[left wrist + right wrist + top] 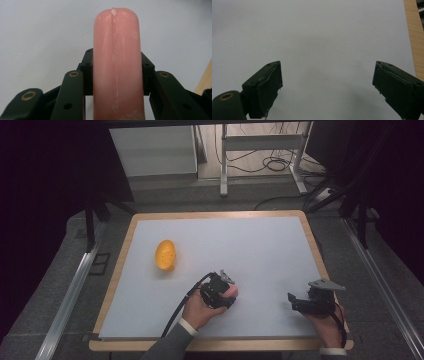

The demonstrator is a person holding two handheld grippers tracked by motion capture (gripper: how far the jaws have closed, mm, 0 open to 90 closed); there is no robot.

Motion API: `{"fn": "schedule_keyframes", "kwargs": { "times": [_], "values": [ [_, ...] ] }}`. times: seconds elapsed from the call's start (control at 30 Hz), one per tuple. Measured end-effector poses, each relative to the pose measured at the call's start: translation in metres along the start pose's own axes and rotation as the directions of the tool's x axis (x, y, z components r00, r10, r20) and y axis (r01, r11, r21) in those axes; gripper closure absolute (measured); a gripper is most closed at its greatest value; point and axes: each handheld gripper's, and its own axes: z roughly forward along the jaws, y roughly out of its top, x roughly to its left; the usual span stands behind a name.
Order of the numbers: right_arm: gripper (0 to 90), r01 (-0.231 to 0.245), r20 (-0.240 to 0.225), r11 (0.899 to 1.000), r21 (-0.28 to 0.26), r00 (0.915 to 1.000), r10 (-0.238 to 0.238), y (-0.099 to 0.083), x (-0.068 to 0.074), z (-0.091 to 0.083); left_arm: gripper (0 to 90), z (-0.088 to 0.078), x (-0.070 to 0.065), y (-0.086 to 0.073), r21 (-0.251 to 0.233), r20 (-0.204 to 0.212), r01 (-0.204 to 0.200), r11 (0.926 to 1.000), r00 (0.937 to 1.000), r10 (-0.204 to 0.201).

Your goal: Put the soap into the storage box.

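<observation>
A pink sausage-shaped object (116,65) stands between the jaws of my left gripper (116,71), which is shut on it; its rounded end points away from the camera. From above, that left gripper (226,290) sits low over the white mat near the front centre, with the pink sausage (231,291) showing at its tip. An orange, mango-like fruit (165,255) lies on the mat to the left and farther back. My right gripper (295,301) hovers at the front right, jaws wide apart; in its own view the right gripper (327,87) holds nothing.
The white mat (250,245) covers a wooden table whose edge (220,214) frames it. Beyond the table stand a metal frame (260,150) and floor cables (275,165). A wooden strip (413,37) borders the right gripper view.
</observation>
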Motion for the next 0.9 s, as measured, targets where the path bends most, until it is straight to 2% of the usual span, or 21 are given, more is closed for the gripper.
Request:
{"fn": "schedule_keyframes", "kwargs": {
  "times": [0.6, 0.9],
  "values": [
    [8.4, 0.005, 0.002, 1.0, 0.007, 1.0, -0.005, -0.001, 0.001, 0.001, 59.9, -0.014, 0.021, -0.008, -0.02, -0.027, 0.043, 0.9988, 0.9987, -0.044],
    [8.3, 0.007, 0.003, 1.0, 0.013, 1.0, -0.007, -0.001, 0.001, 0.002, 59.9, -0.019, 0.029, -0.012, -0.022, -0.036, 0.05, 0.9985, 0.998, -0.051]
  ]
}}
